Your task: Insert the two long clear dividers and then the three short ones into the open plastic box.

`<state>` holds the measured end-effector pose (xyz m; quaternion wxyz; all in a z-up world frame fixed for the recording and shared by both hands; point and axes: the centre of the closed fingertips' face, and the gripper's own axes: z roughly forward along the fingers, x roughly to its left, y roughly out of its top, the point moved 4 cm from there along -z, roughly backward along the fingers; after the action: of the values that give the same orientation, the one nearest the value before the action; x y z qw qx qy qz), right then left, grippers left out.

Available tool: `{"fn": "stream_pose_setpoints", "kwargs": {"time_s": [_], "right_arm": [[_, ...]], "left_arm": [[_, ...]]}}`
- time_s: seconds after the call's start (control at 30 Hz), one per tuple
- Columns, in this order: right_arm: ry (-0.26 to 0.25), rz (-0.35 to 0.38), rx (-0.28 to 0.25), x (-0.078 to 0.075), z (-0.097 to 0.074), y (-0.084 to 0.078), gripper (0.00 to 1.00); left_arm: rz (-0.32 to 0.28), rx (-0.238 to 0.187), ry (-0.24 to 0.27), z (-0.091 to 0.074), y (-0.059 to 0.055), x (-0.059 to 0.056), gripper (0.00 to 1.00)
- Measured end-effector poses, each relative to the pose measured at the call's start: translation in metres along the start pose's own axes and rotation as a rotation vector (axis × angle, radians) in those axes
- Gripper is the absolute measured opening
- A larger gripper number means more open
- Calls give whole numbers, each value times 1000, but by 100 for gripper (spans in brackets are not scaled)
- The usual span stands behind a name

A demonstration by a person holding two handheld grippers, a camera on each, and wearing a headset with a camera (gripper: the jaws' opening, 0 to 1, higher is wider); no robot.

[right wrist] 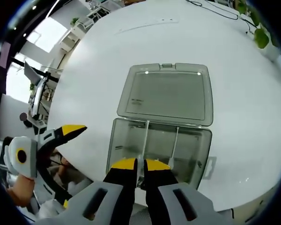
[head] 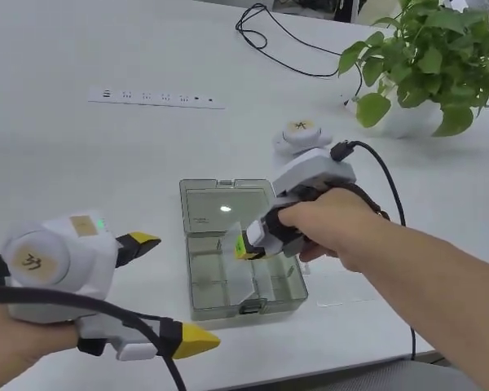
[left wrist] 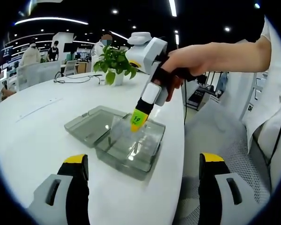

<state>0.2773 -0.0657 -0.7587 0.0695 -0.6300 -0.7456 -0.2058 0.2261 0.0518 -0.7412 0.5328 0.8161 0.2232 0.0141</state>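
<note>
The open plastic box [head: 284,295] lies on the white table with its lid [head: 224,204] flat behind it. My right gripper [head: 243,247] is over the box's tray, shut on a clear divider [head: 241,281] that reaches down into the tray. In the right gripper view the jaws [right wrist: 140,165] are nearly together on the divider's thin edge, above the box [right wrist: 126,140]. A second thin divider [right wrist: 173,145] stands in the tray. My left gripper [head: 171,289] is open and holds nothing, left of the box. In the left gripper view [left wrist: 143,161] it faces the box [left wrist: 131,154] and the right gripper [left wrist: 139,121].
A white power strip [head: 155,98] lies at the far left. A black cable [head: 293,45] and a potted plant [head: 432,57] are at the back right. A faint clear piece [head: 338,289] lies right of the box. The table's front edge [head: 326,358] is close.
</note>
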Motion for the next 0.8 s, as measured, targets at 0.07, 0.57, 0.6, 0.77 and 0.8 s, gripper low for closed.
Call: {"fn": "stream_pose_setpoints", "kwargs": {"time_s": [0.07, 0.57, 0.6, 0.77, 0.8], "right_arm": [[1, -5, -2, 1, -1, 0, 7], [-45, -99, 1, 6, 3, 3, 7], [-49, -105, 2, 6, 4, 3, 7], [-81, -162, 5, 8, 6, 5, 7], [-87, -171, 7, 8, 7, 6, 7]], "left_arm": [[-1, -4, 1, 0, 1, 0, 100], [-6, 3, 0, -1, -2, -1, 100], [-6, 2, 0, -1, -2, -1, 100], [-4, 2, -3, 0, -2, -1, 100], [-4, 3, -3, 0, -2, -1, 100]]}}
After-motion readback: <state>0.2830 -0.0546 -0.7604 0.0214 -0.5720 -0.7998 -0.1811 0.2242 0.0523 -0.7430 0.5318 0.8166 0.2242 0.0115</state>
